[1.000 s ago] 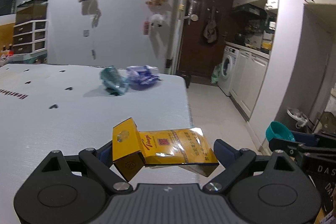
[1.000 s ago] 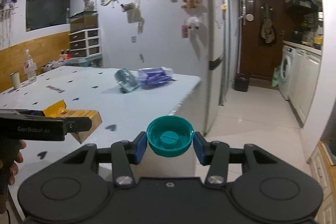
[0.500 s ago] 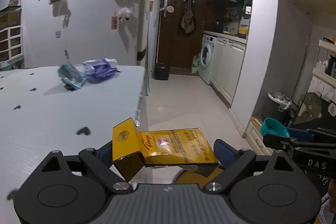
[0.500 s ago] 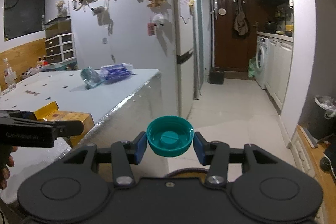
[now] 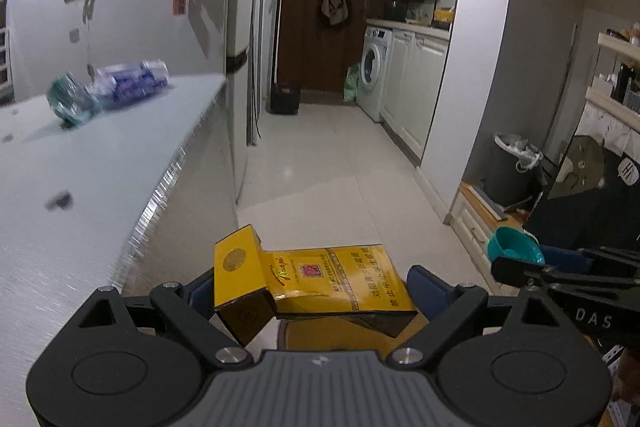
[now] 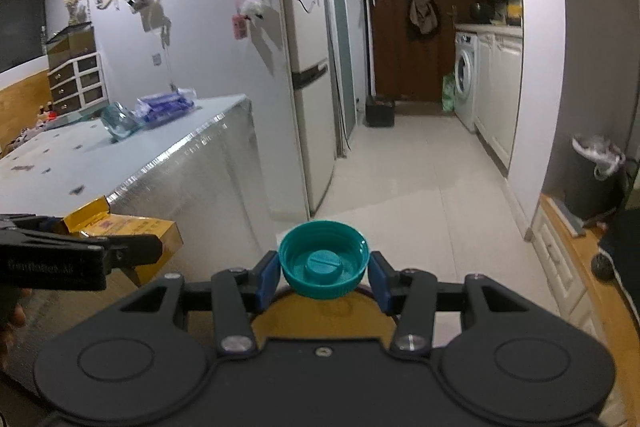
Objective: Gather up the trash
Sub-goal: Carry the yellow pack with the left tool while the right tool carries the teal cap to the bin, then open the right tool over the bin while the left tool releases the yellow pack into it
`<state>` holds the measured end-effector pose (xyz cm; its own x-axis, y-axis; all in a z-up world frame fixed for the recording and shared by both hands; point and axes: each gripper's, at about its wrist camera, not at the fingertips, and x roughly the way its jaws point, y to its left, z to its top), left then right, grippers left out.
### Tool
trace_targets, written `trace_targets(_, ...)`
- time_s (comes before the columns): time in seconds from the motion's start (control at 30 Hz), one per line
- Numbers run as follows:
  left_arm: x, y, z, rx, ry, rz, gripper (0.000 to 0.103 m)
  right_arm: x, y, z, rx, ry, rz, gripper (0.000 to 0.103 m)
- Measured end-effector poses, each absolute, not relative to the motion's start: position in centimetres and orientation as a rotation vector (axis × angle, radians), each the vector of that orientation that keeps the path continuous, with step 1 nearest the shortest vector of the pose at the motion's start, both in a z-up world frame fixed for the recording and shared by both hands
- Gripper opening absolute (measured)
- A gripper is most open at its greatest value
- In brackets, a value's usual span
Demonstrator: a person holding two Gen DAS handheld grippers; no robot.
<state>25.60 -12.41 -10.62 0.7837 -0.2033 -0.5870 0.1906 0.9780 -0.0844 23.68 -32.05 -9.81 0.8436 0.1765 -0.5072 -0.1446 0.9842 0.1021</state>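
The left gripper point(image 5: 312, 293) has its blue pads closed against a yellow cigarette pack point(image 5: 320, 283), which lies crosswise between them with its flip lid tilted up at the gripper's left side. The right gripper point(image 6: 324, 273) pinches a teal bottle cap point(image 6: 323, 265) between its blue fingers point(image 6: 267, 277), the cap's hollow side facing up toward the camera. Both are held off the table point(image 5: 80, 179) — it sits to the left of each gripper, its foil-covered side facing the floor. Far ahead and left on the tabletop lie a crumpled clear bottle point(image 6: 118, 121) and, just beside it, a blue plastic wrapper point(image 6: 166, 105). Ahead and to the right of both grippers, against the wall, stands a dark trash bin point(image 6: 594, 183) with a white liner. Directly beneath the right gripper's fingers a round yellow-brown surface point(image 6: 324, 319) shows — I cannot tell what it is.
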Motion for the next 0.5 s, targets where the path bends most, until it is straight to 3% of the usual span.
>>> trace_targets(0.5,31.3,-14.9,-22.3,0.007,0.868,-0.234,0.094,31.0,-33.8,-21.9,0.156,0.810,0.204,0.049)
